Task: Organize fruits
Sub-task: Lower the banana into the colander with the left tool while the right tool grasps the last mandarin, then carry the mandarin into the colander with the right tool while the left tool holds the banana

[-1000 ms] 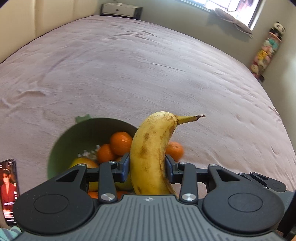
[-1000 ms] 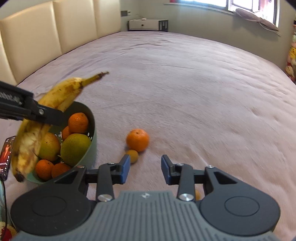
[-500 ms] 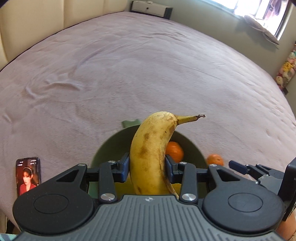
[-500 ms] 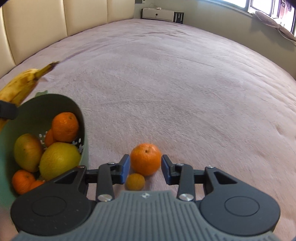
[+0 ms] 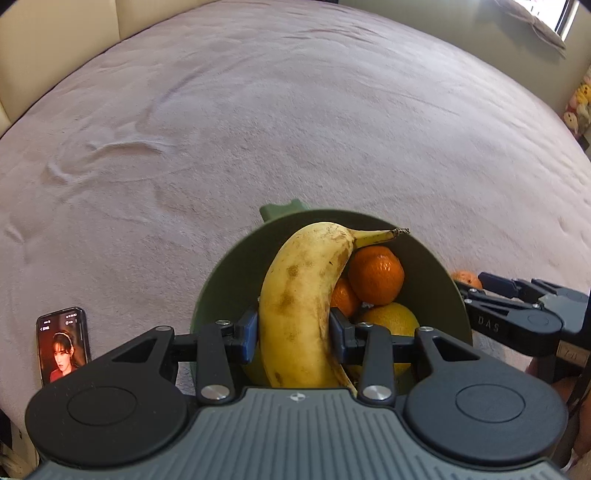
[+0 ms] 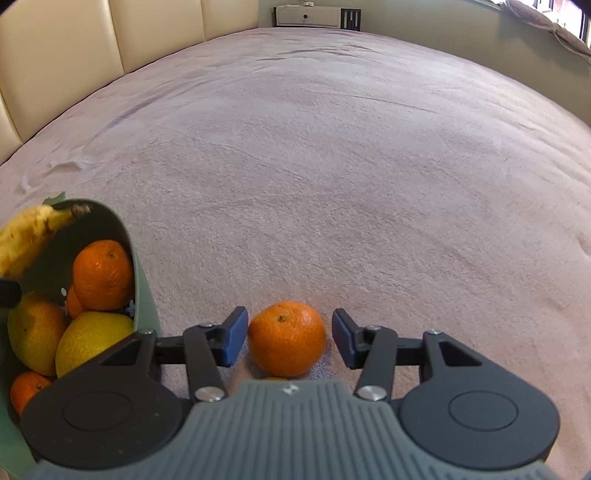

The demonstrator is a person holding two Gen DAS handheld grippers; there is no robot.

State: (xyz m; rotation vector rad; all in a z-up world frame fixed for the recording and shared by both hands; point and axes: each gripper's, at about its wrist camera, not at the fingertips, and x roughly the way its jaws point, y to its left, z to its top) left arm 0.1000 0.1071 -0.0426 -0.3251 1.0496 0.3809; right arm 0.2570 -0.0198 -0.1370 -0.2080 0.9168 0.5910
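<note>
Pinkish-mauve bed cover (image 6: 332,166): matt napped cloth, fuzzy, lightly creased. Round sage-green plastic bowl (image 5: 229,273): smooth, dull sheen. Curved yellow banana (image 5: 299,302): waxy matt skin w/ rough brown flecks. Loose orange mandarin (image 6: 286,338): pitted peel, slight gloss. Left gripper (image 5: 293,334) & right gripper (image 6: 289,341): matt black plastic arms, blue pads, shiny metal screws. Cream padded headboard (image 6: 74,48): smooth, leather-like.

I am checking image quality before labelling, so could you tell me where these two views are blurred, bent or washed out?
Left wrist view: strong fisheye bending of the bed, window washed out at top right, banana and bowl sharp. Right wrist view: same bending, loose orange crisp, banana tip at the left edge slightly smeared.
</note>
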